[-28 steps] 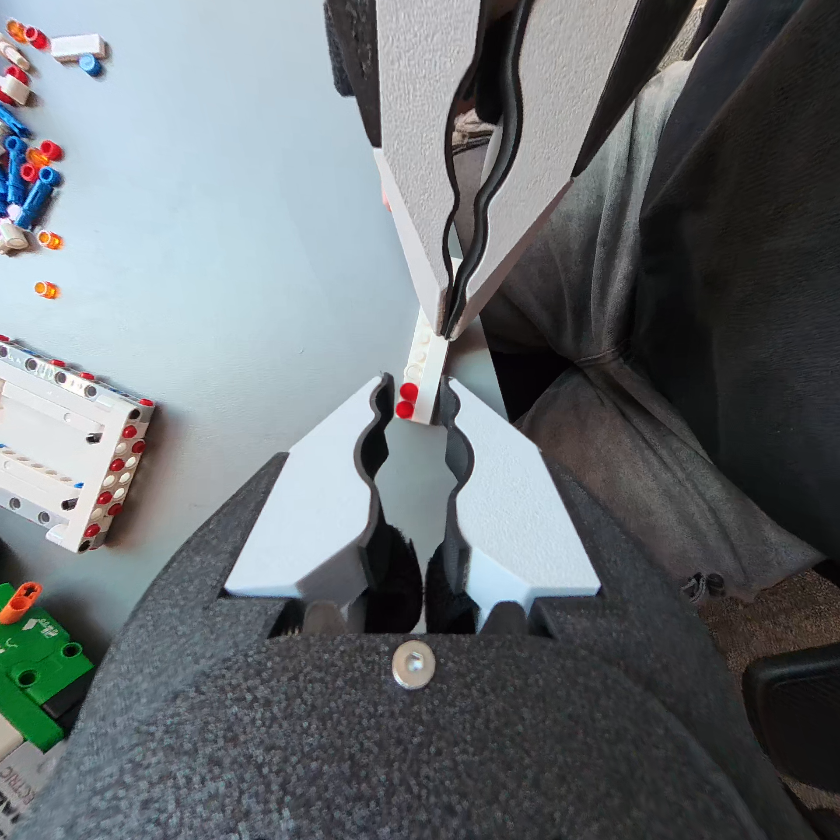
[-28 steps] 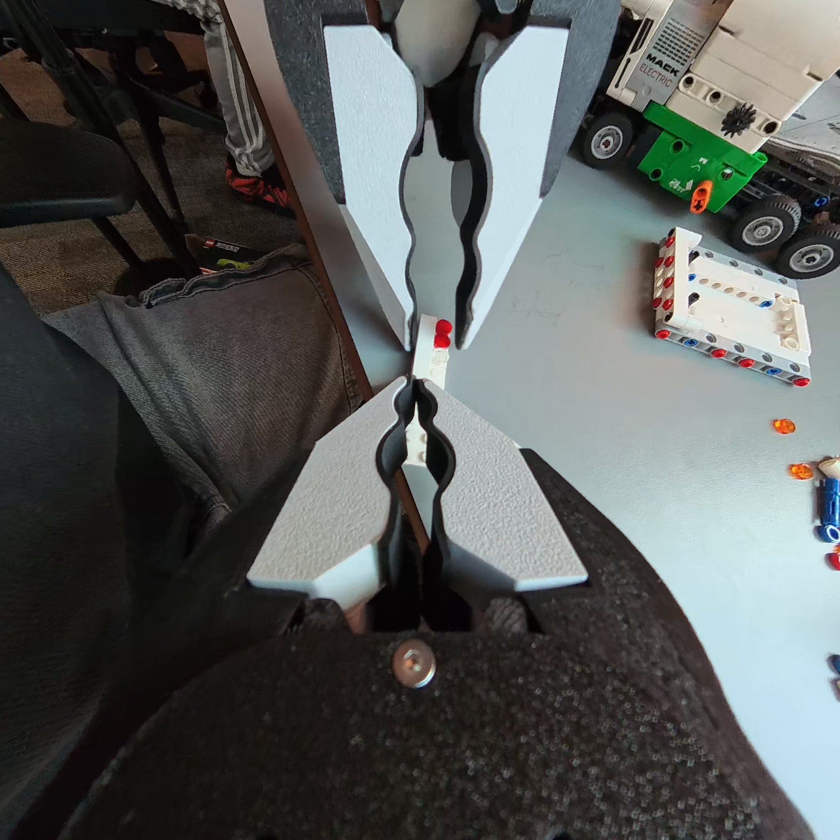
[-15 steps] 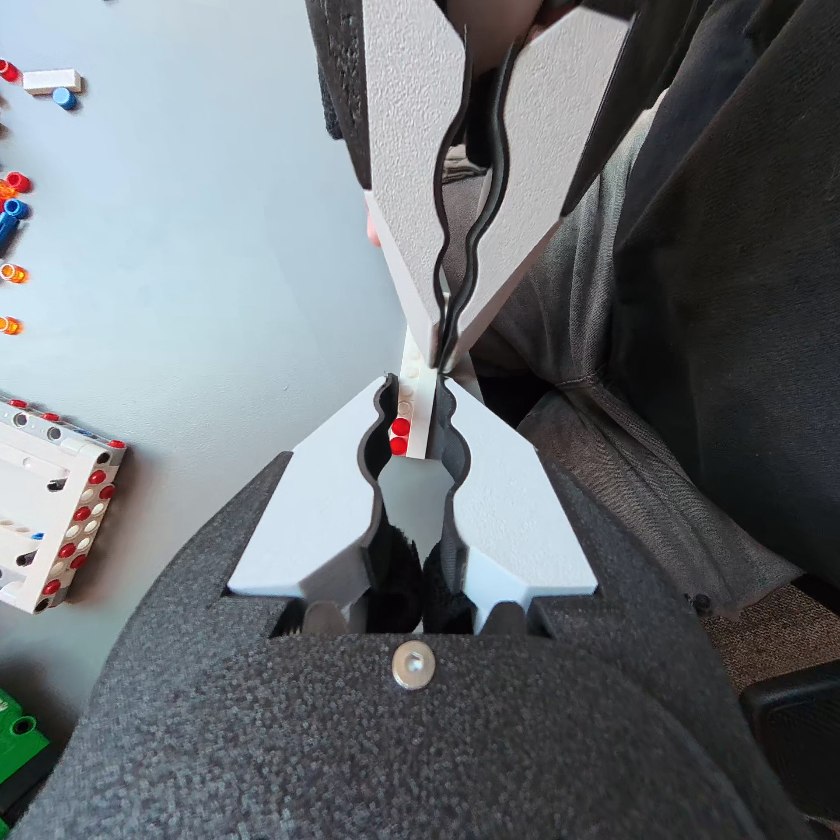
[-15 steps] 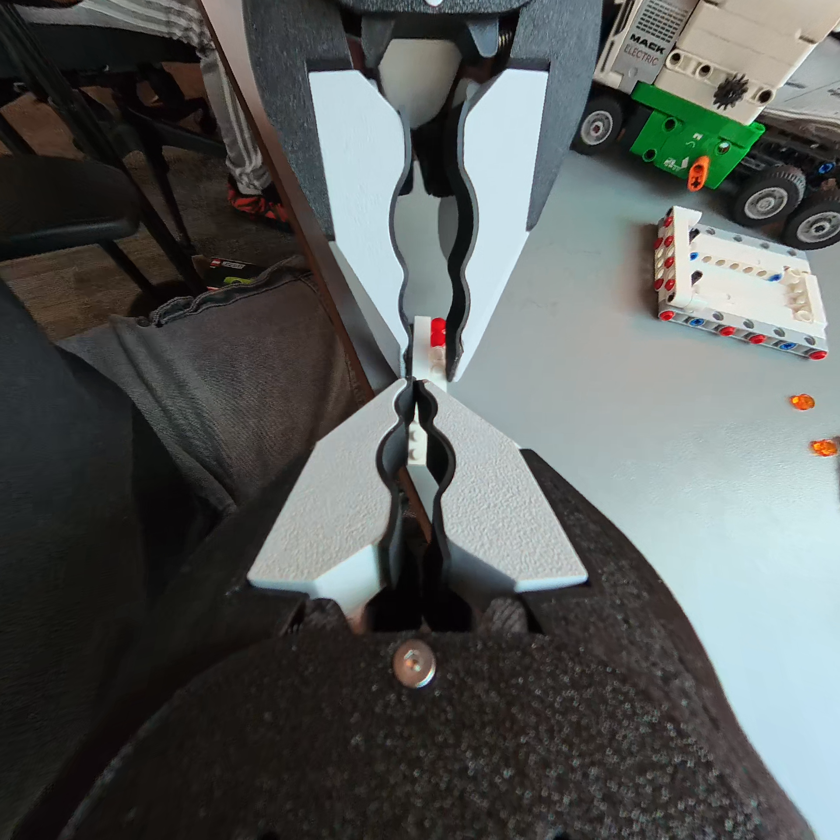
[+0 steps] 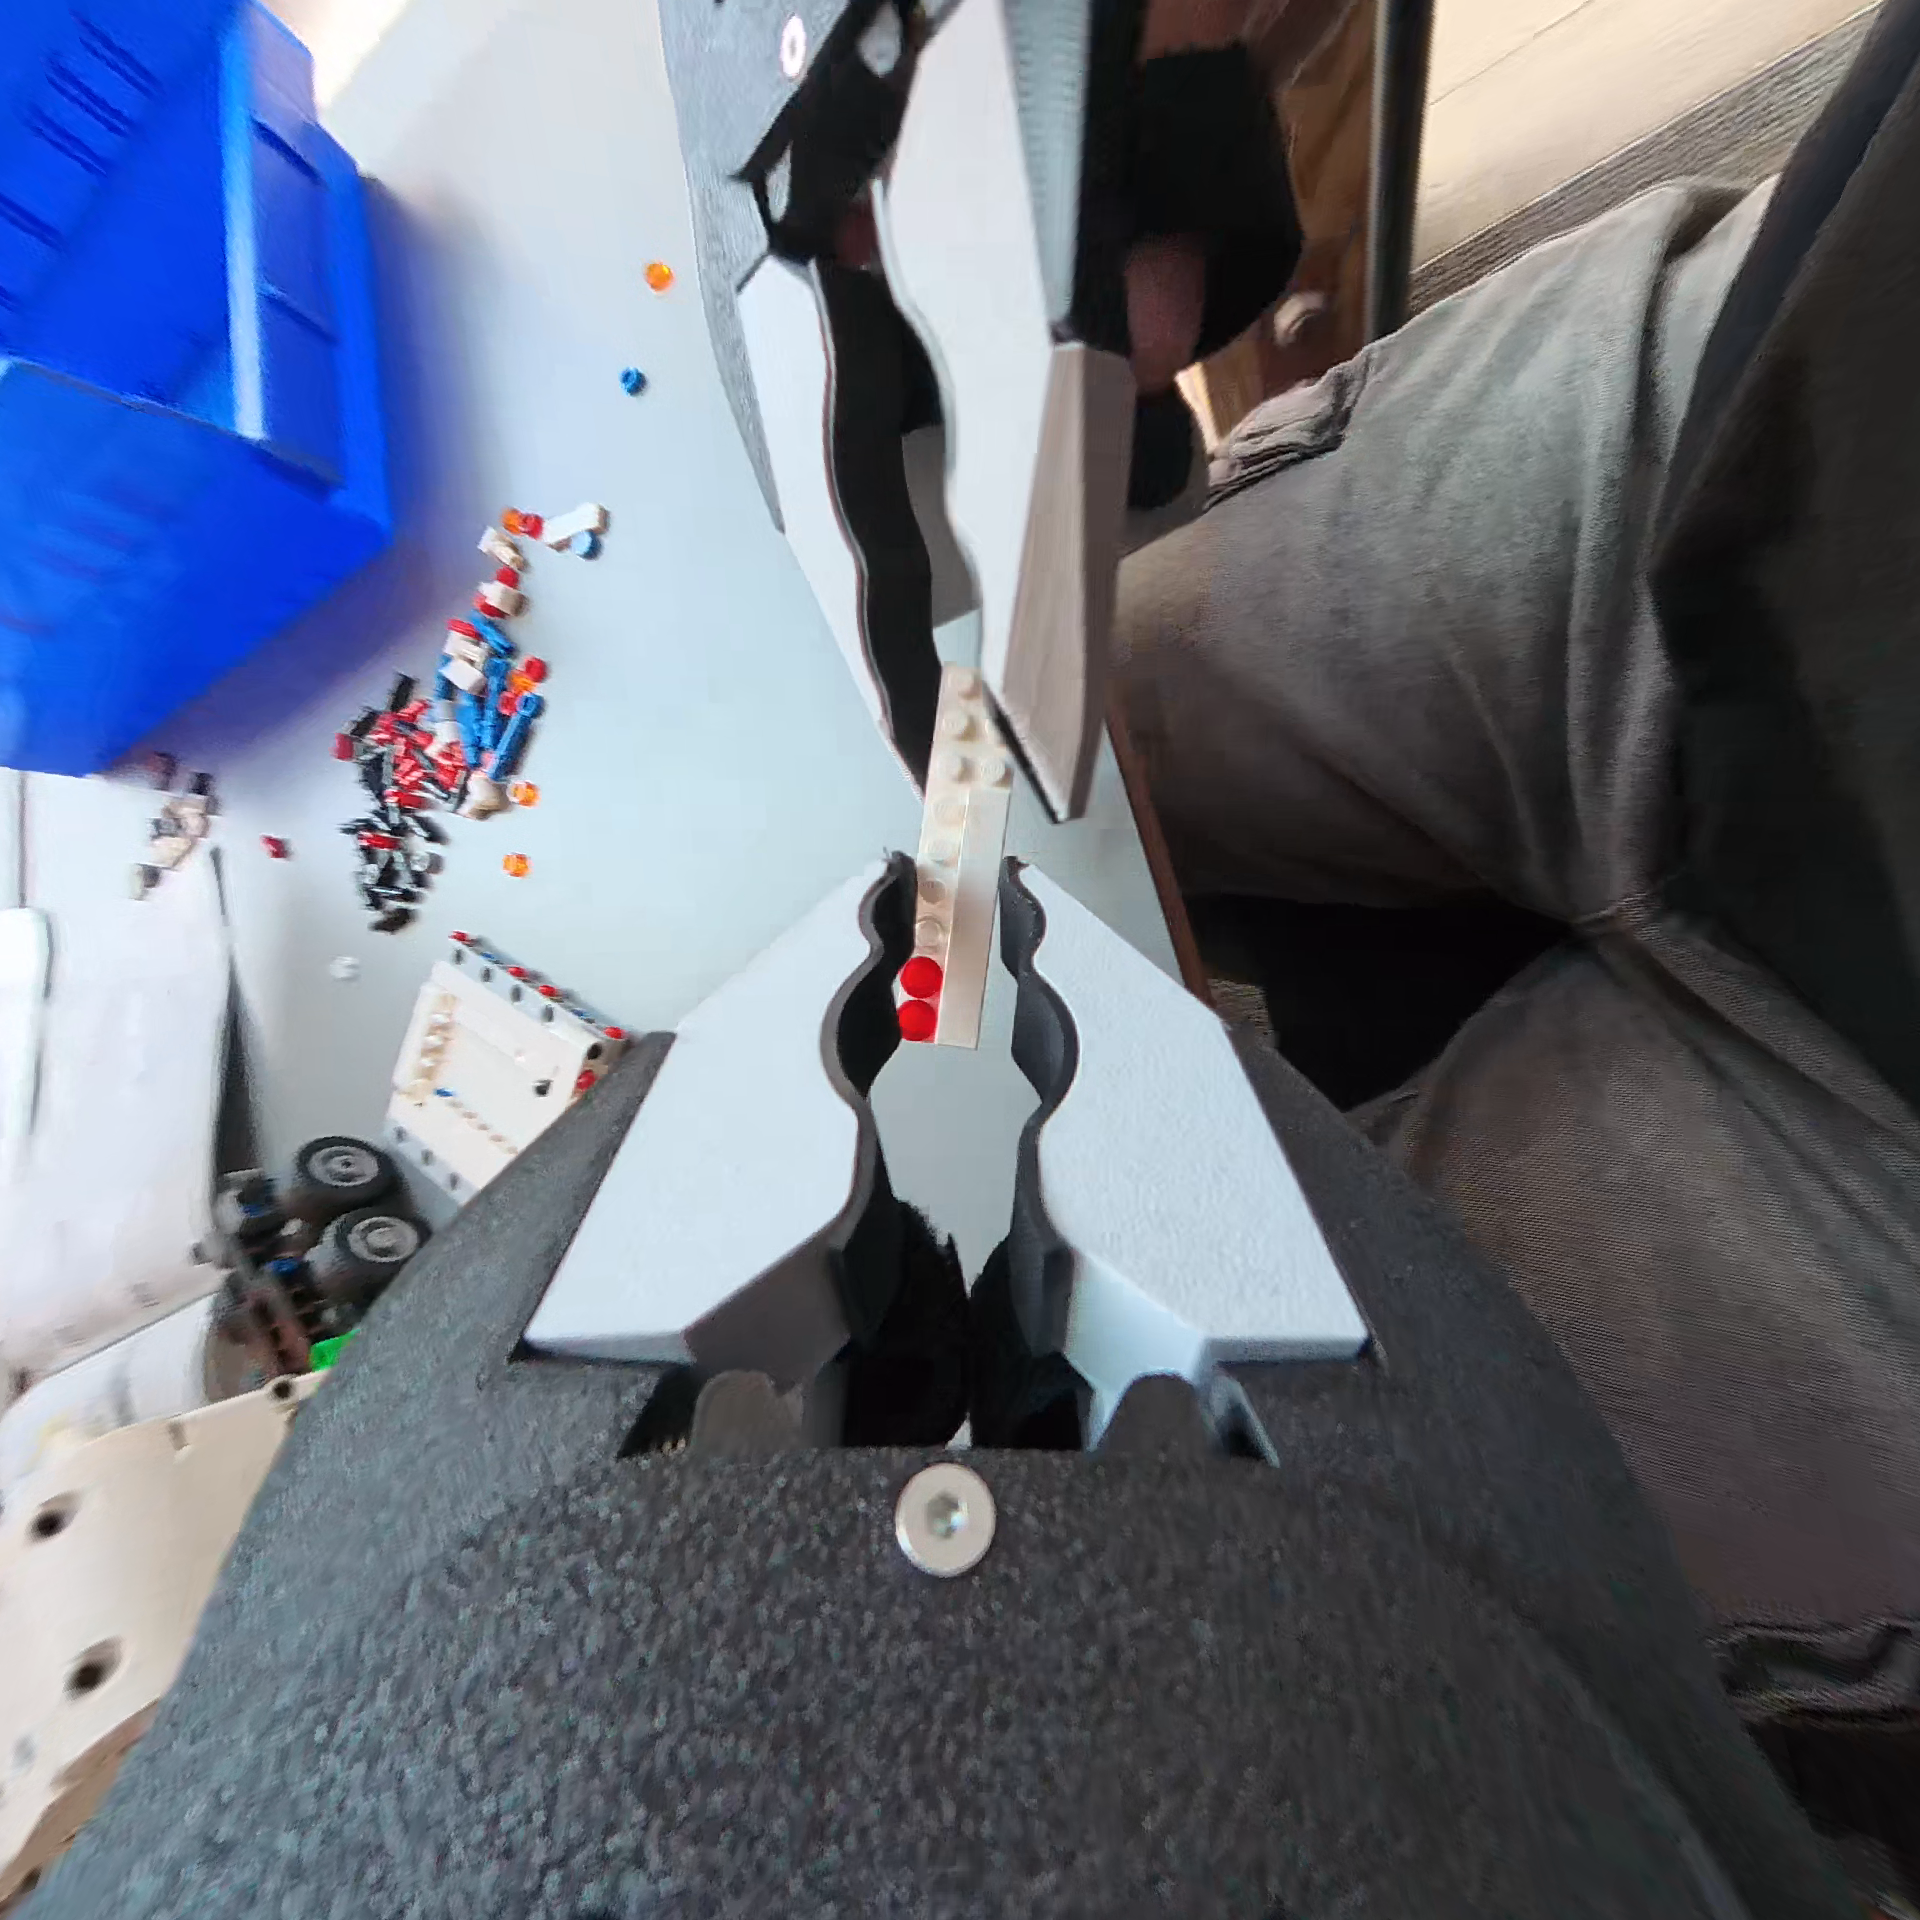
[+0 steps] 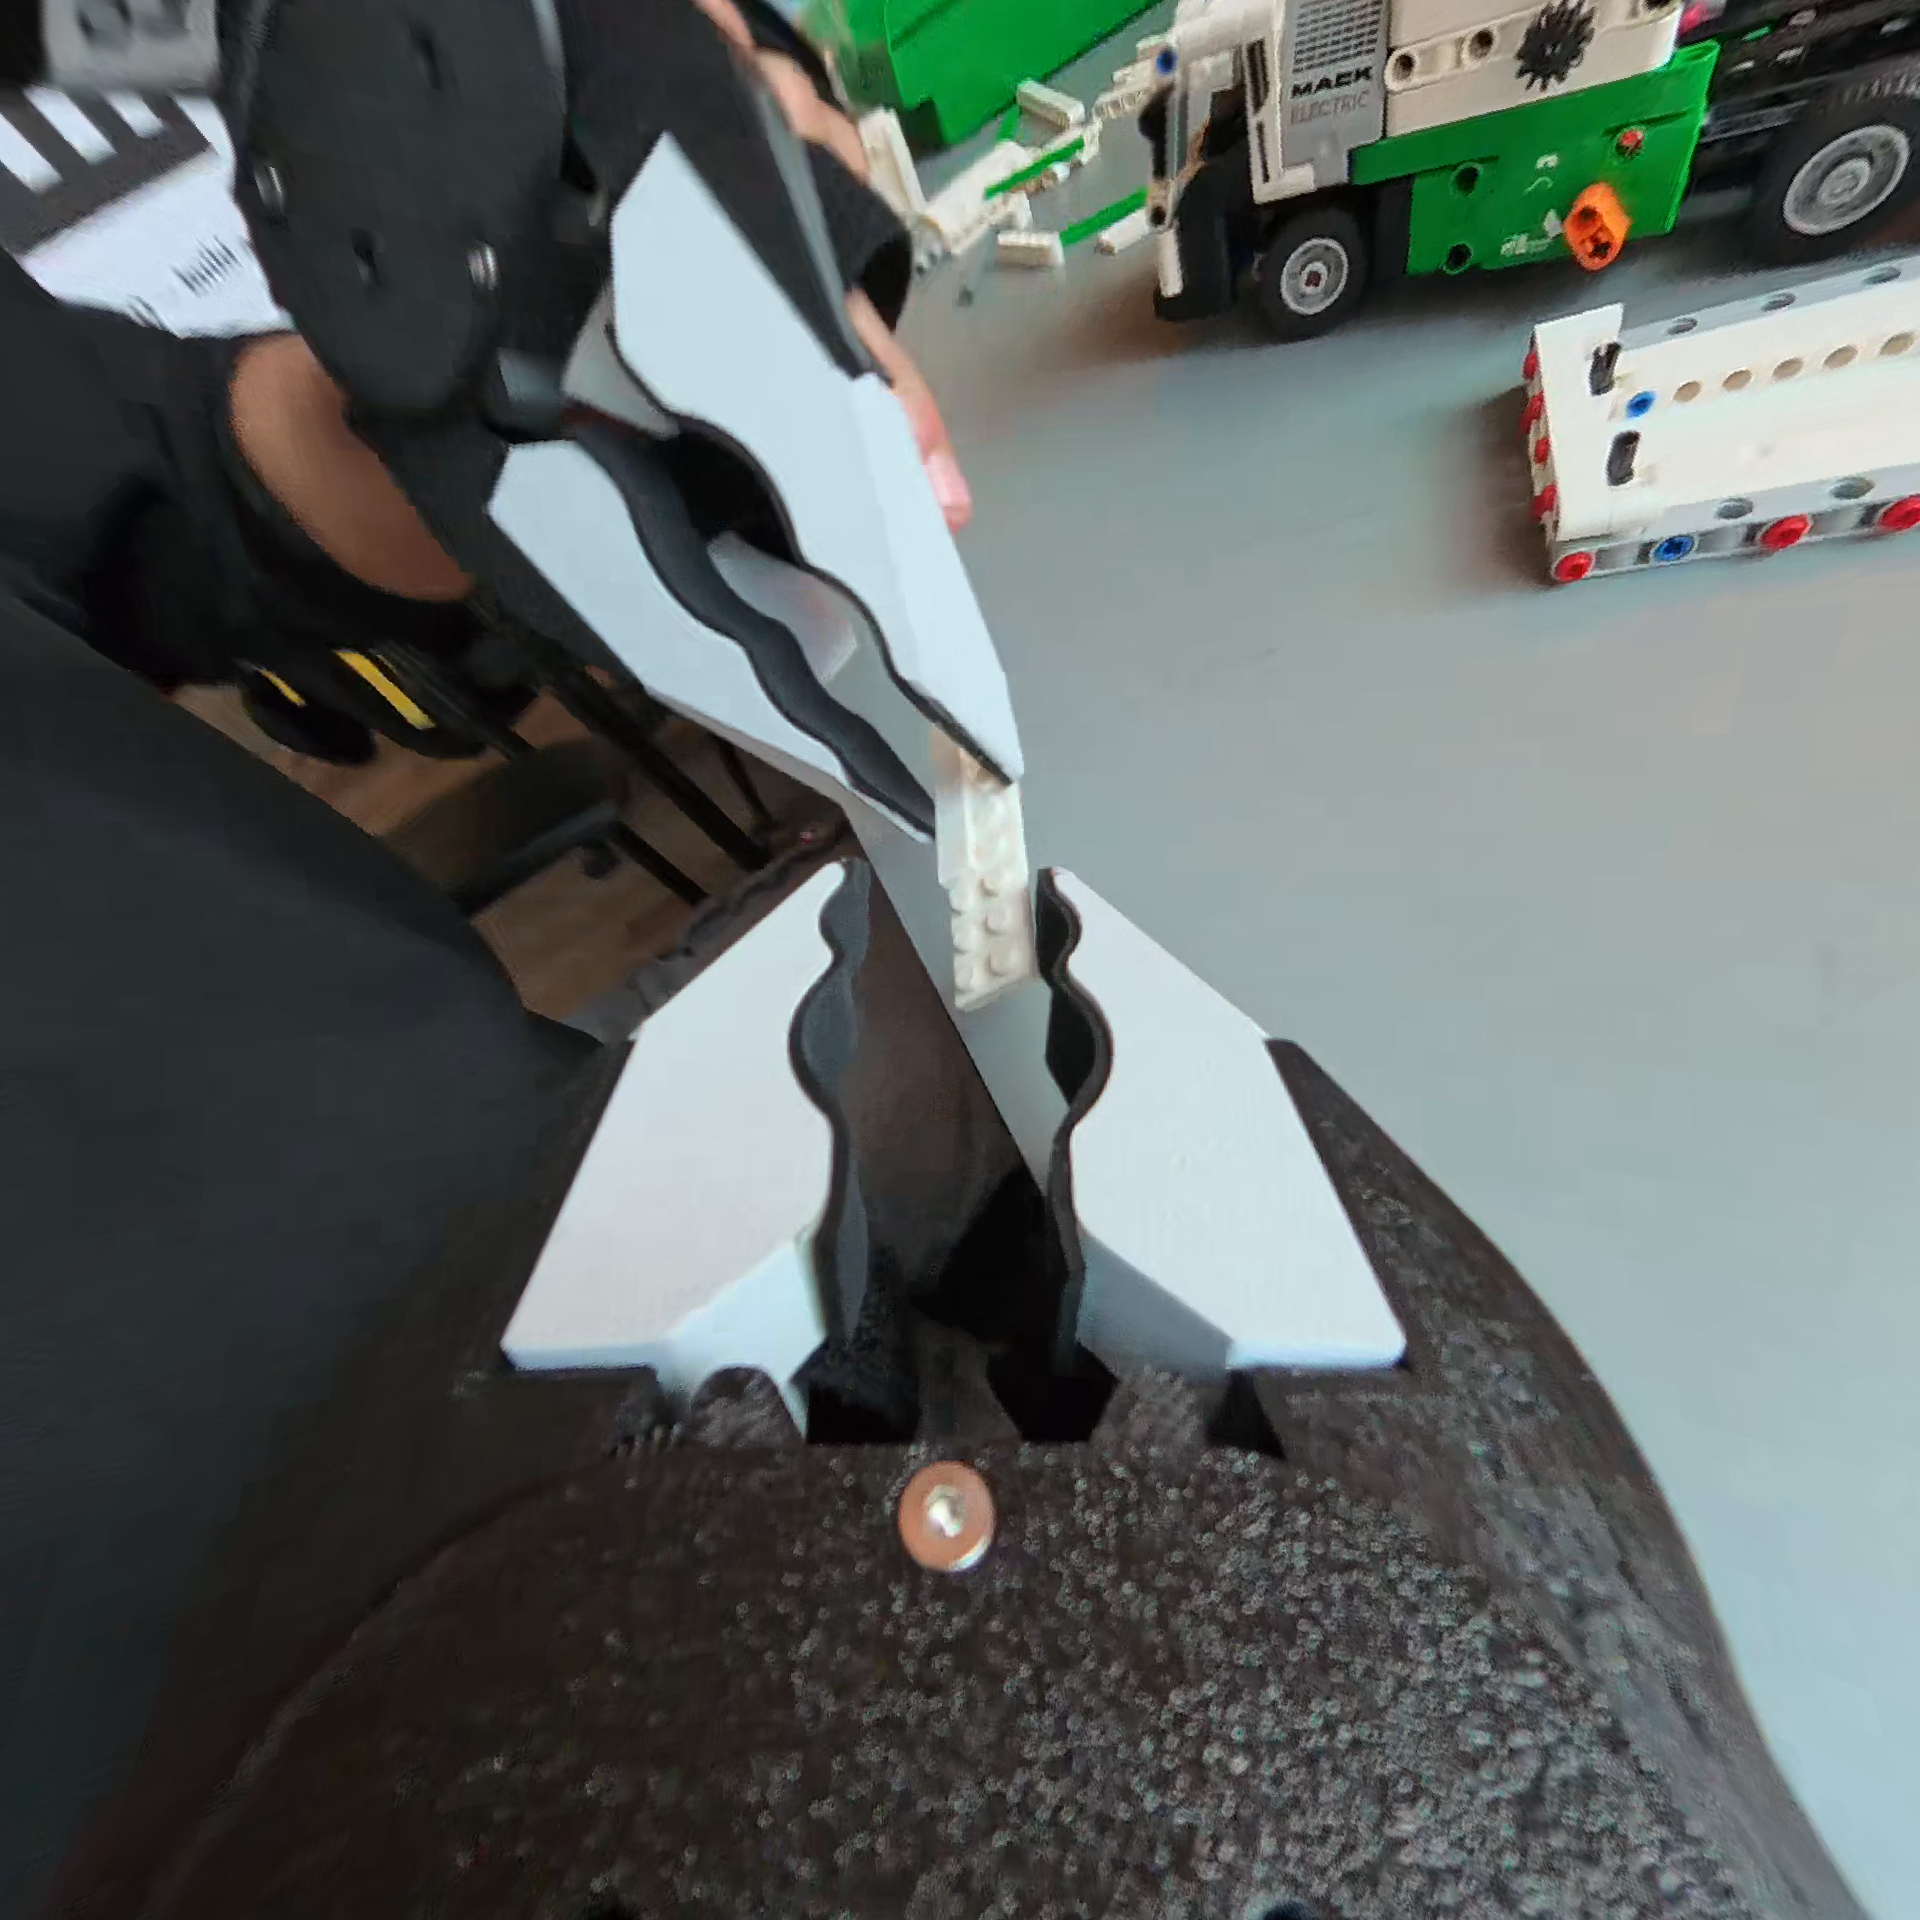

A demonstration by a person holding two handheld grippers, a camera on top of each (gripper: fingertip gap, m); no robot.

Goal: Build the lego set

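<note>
The brick strip (image 5: 961, 883) is smooth glossy plastic, the fingers (image 5: 748, 1174) matt pale plastic with black rubbery pads, the gripper body (image 5: 935, 1714) rough speckled plastic with a shiny metal screw (image 5: 944, 1521), the table (image 6: 1455, 935) smooth and matt, the trousers (image 5: 1507, 623) grey cloth.

Left tool (image 5: 948, 883) clamped shut, right tool (image 6: 948, 883) spread wide (tips nearly meeting), facing each other

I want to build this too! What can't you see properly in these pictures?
- Left wrist view: blue box and pile of loose pieces are smeared by blur.
- Right wrist view: toy truck is cut off by the top and right edges.
- Right wrist view: the white brick strip's far end is hidden in the left tool.
</note>
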